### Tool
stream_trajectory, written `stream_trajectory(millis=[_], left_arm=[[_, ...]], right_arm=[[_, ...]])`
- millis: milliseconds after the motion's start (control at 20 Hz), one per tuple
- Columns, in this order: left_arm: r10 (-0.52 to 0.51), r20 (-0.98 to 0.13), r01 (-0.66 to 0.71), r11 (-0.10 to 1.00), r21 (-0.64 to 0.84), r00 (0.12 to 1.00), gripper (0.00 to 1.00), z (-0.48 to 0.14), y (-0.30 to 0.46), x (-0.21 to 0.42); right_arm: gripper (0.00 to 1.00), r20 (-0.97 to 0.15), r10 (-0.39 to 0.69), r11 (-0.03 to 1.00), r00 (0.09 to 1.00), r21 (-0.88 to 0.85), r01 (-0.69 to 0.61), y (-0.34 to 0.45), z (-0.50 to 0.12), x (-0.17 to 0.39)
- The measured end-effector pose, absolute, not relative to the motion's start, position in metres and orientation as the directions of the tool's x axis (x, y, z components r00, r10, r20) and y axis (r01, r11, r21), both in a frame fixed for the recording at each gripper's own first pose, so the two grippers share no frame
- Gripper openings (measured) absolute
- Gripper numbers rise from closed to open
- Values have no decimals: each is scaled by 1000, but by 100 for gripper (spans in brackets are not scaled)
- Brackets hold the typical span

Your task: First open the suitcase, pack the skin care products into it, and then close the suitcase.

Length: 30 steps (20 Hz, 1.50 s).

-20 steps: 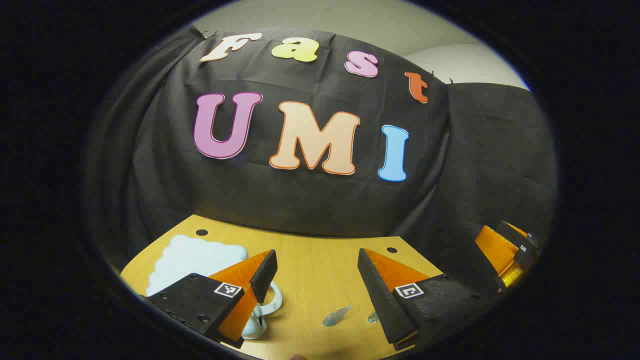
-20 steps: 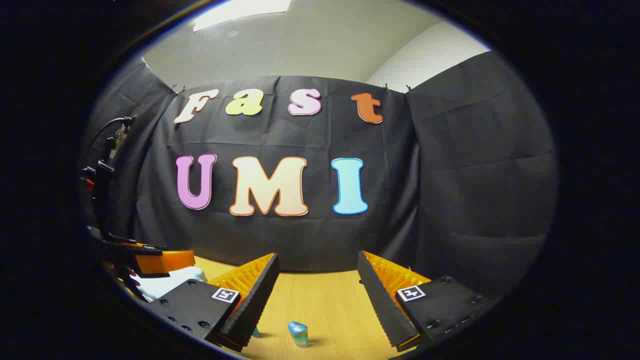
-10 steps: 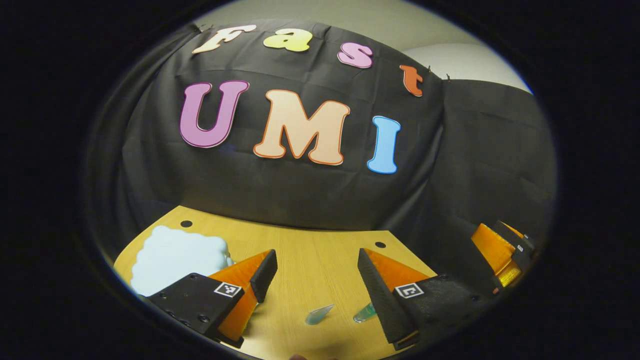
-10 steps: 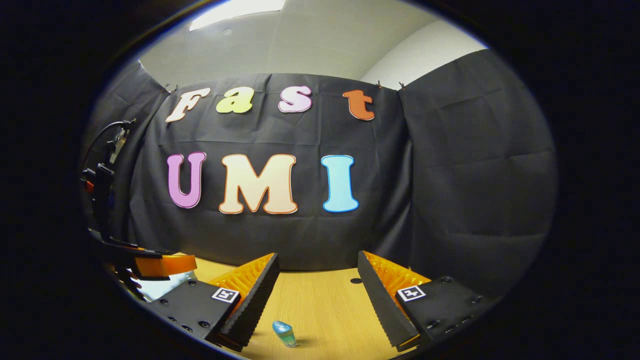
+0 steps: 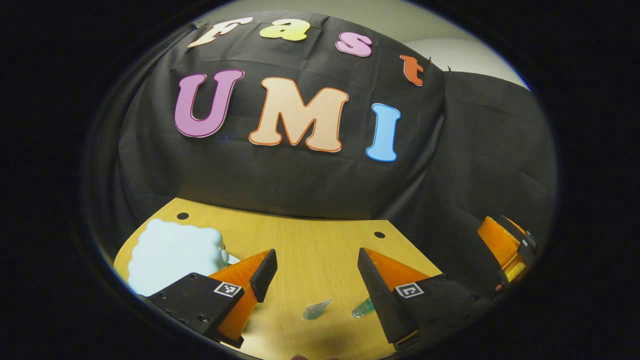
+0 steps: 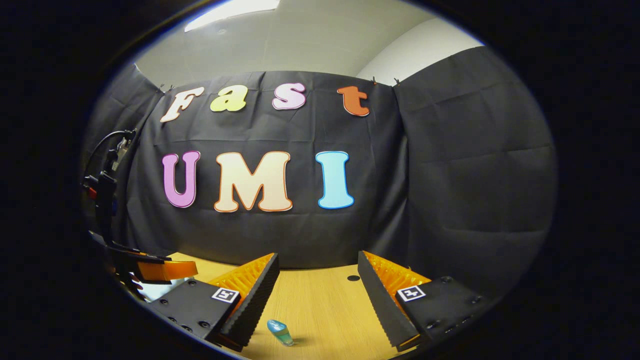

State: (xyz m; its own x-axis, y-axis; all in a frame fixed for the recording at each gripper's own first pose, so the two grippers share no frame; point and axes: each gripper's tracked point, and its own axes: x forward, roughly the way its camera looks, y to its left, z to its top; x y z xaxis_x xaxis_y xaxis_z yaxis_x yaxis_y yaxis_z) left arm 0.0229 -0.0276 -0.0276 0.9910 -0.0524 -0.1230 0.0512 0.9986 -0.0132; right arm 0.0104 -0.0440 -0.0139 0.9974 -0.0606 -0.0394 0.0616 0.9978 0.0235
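Both views have tilted down since a second ago. Left hand-held gripper (image 5: 316, 267) and right hand-held gripper (image 6: 316, 272) are spread, empty. Pale blue suitcase (image 5: 170, 252) sits partly hidden on the counter (image 5: 310, 245). Two small bottles (image 5: 316, 310) lie there, one half covered.

Left tongs (image 5: 316, 270) and right tongs (image 6: 316, 282) both gape, holding nothing.

On the tabletop (image 5: 310, 250), the suitcase (image 5: 170, 252) lies at nine o'clock; two small bottles (image 5: 316, 310) rest side by side toward six, the cloth wall behind at twelve.
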Motion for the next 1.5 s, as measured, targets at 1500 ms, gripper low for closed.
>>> stream_trajectory(millis=[1500], left_arm=[[109, -679, -268, 954, -135, 726, 94, -148, 87, 111]], right_arm=[[100, -245, 100, 984, 964, 168, -59, -27, -94, 13]])
